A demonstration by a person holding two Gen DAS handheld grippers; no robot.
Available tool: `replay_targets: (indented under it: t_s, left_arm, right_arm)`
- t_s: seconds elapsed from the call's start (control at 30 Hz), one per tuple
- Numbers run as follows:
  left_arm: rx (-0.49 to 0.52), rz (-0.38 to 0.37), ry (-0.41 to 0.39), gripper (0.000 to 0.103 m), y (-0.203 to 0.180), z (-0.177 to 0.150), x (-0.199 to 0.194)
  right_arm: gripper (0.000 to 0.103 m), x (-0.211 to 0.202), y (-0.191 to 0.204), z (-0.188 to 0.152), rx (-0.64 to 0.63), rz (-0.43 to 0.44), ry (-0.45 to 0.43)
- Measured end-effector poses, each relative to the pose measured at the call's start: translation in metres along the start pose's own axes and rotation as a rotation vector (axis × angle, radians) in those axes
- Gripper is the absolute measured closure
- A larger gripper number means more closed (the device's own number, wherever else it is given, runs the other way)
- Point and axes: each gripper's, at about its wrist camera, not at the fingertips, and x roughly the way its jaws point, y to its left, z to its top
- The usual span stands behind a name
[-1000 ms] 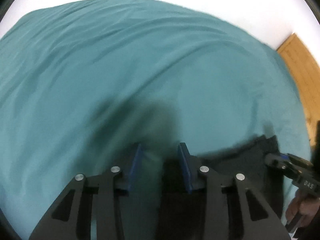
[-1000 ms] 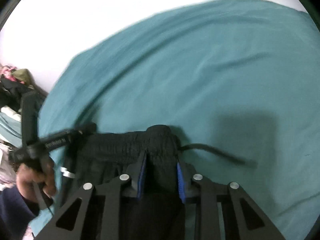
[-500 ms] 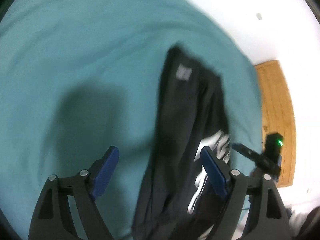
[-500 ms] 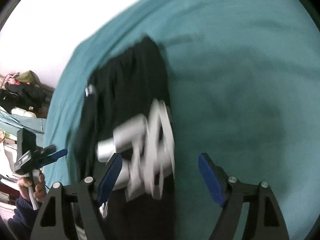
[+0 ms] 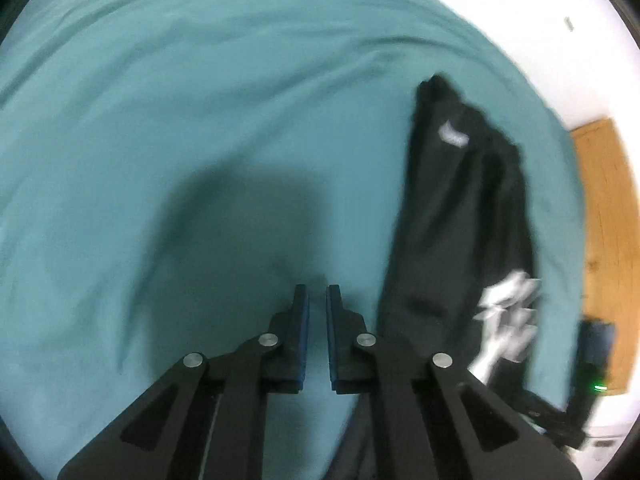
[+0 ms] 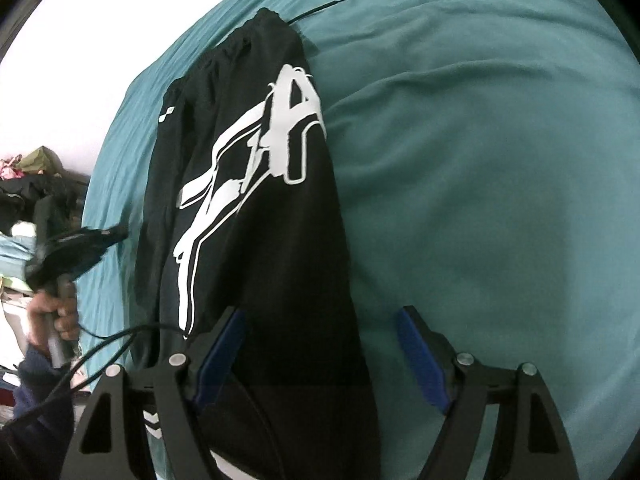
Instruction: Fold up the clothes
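Right gripper [image 6: 320,344] spread wide over the near end of the black trousers [image 6: 264,216], left gripper [image 5: 317,312] just closed to a narrow empty gap, trousers lying lengthwise away, waistband farthest, on the teal bedsheet [image 6: 480,160].

The left gripper [image 5: 316,300] is closing on nothing, having released the black trousers [image 6: 256,216], while the right gripper [image 6: 320,336] is now standing open over them.
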Motion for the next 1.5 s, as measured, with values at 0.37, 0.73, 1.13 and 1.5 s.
replay_targets:
  t_s: [0.37, 0.73, 1.13, 1.5]
  left_arm:
    - [0.419, 0.322, 0.036, 0.013, -0.075, -0.129, -0.005]
    - [0.063, 0.225, -0.040, 0.093, 0.017, -0.100, -0.006]
    - [-0.370, -0.541, 0.116, 0.018, 0.105, -0.164, -0.013]
    - [-0.593, -0.822, 0.162, 0.050, 0.086, -0.147, 0.060]
  right_arm:
    - [0.026, -0.011, -0.002, -0.019, -0.006, -0.021, 0.018]
    - [0.026, -0.013, -0.021, -0.038, 0.013, -0.017, 0.013]
    - [0.026, -0.032, -0.089, -0.117, 0.363, 0.345, 0.257]
    - [0.095, 0.002, -0.105, -0.141, 0.529, 0.639, 0.177]
